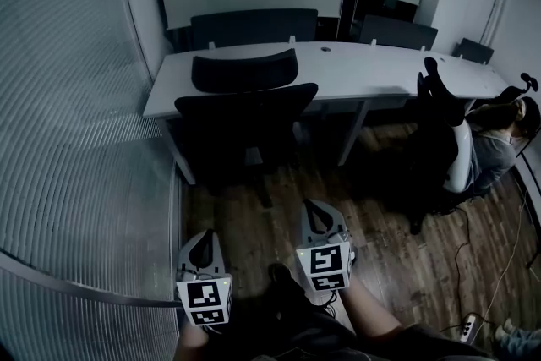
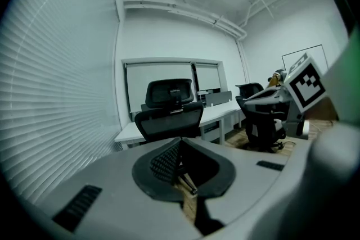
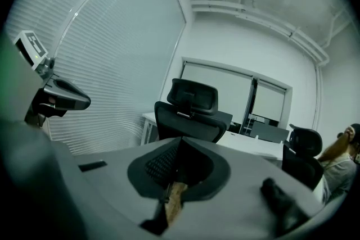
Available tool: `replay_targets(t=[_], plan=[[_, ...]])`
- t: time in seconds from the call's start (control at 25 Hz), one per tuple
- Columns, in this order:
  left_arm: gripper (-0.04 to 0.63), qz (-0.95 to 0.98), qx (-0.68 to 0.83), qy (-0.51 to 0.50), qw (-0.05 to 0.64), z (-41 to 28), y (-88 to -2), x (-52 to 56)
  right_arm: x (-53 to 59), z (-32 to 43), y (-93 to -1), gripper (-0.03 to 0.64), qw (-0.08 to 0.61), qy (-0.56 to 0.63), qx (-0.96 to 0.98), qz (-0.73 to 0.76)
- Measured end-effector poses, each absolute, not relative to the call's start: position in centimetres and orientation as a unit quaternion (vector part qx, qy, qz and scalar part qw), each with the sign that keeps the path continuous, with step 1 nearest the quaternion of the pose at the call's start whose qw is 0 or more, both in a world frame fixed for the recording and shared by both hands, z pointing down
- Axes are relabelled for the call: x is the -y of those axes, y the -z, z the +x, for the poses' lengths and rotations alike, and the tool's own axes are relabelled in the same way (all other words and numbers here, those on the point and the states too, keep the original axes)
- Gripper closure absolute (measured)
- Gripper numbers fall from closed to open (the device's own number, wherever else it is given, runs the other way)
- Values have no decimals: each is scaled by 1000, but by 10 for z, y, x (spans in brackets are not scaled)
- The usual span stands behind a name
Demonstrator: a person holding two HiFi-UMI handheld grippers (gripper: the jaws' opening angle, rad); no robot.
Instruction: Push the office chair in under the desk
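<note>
A black office chair (image 1: 245, 101) with a headrest stands at the left end of the white desk (image 1: 355, 68), its back facing me and its seat at the desk's edge. The same chair (image 2: 169, 115) shows in the left gripper view and, as the chair (image 3: 188, 118), in the right gripper view. My left gripper (image 1: 204, 237) is low at the lower left, shut and holding nothing. My right gripper (image 1: 316, 216) is beside it, a little farther forward, also shut and holding nothing. Both are well short of the chair, with bare wooden floor between.
A person (image 1: 494, 148) sits in another chair at the right with feet up on the desk. More dark chairs (image 1: 254, 25) stand behind the desk. A wall of blinds (image 1: 76, 139) runs along the left. Cables and a power strip (image 1: 469, 325) lie on the floor at lower right.
</note>
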State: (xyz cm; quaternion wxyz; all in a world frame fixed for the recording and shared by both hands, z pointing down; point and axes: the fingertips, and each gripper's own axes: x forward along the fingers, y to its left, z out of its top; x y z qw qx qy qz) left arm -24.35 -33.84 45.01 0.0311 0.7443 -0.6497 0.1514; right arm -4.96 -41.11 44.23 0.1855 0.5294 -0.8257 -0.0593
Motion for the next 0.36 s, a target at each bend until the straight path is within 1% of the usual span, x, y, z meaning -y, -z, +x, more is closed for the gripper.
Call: replay_targets(t=[0.36], plan=[[580, 732, 662, -157, 35, -257, -455, 317, 389, -53, -443, 595, 196, 69, 828, 521]])
